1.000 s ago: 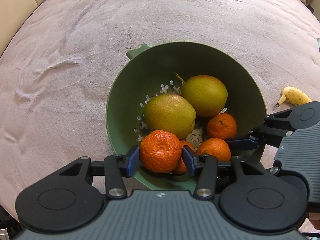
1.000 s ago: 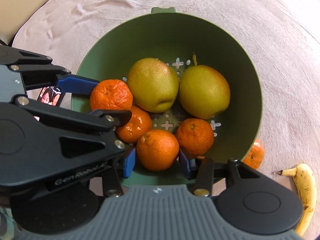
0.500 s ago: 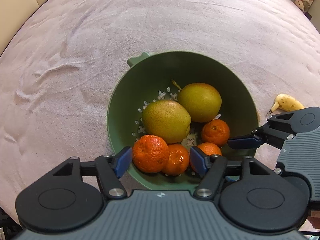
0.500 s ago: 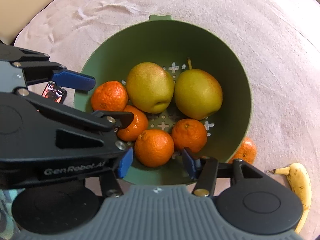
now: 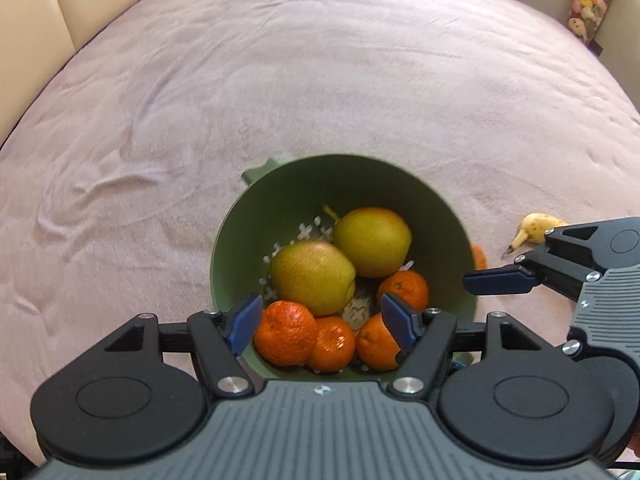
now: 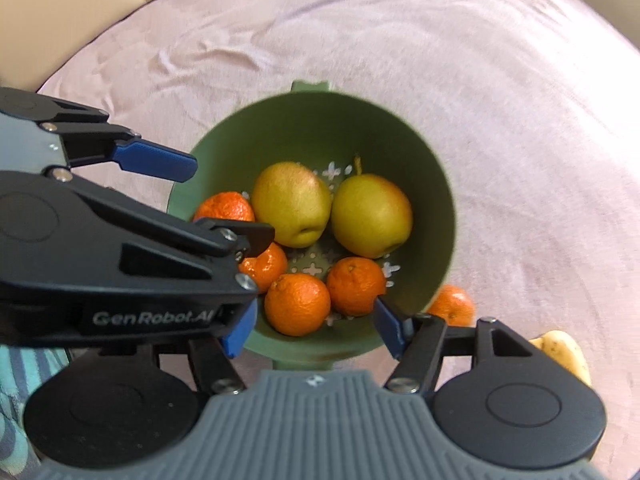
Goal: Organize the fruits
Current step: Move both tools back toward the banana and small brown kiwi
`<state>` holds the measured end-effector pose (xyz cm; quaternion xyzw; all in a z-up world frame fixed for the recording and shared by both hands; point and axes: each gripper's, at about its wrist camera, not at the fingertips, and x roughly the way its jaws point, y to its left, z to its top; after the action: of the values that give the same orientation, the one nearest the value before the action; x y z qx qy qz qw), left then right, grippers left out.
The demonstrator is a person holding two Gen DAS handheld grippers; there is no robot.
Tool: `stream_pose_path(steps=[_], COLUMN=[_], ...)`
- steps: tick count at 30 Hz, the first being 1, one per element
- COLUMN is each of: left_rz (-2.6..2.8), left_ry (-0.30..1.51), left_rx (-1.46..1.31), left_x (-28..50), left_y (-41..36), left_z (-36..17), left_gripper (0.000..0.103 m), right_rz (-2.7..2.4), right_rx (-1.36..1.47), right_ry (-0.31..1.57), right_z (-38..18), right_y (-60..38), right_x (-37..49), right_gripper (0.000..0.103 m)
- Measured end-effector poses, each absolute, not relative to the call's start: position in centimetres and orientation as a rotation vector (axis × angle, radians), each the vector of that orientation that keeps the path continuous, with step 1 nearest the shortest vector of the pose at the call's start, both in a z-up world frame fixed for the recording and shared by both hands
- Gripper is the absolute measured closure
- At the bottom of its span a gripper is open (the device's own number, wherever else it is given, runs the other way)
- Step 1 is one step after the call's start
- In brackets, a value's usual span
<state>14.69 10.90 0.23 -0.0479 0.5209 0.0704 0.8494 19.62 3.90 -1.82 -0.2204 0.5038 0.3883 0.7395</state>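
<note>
Both hand-held grippers gape empty above the green colander [image 5: 452,236].

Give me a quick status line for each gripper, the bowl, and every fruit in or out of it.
left gripper: open, empty, above the bowl's near rim.
right gripper: open, empty, above the near rim.
green bowl: upright on the cloth, holding fruit.
two pears: inside the bowl, side by side.
four tangerines: inside the bowl, near side.
loose tangerine: on the cloth against the bowl's outside.
banana: on the cloth, outside the bowl.
</note>
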Motion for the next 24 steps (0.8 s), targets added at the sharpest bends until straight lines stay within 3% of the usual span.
stream_pose_path(steps=[11,24], left_rz=[0.095,-0.094], left_ry=[0.958,0.804], left_rx=[-0.077,-0.050], left_x=[13.5,11.8], left_y=[8.5,2.6], left_z=[3.0,3.4], left_gripper=[0.023,0.023], right_rz=[0.757,0.413], right_rx=[-0.456,-0.255], right_ry=[0.932,0.813], right_z=[0.9,0.6], right_y=[0.2,-9.1], right_x=[17.0,12.9], right_gripper=[0.032,0.032])
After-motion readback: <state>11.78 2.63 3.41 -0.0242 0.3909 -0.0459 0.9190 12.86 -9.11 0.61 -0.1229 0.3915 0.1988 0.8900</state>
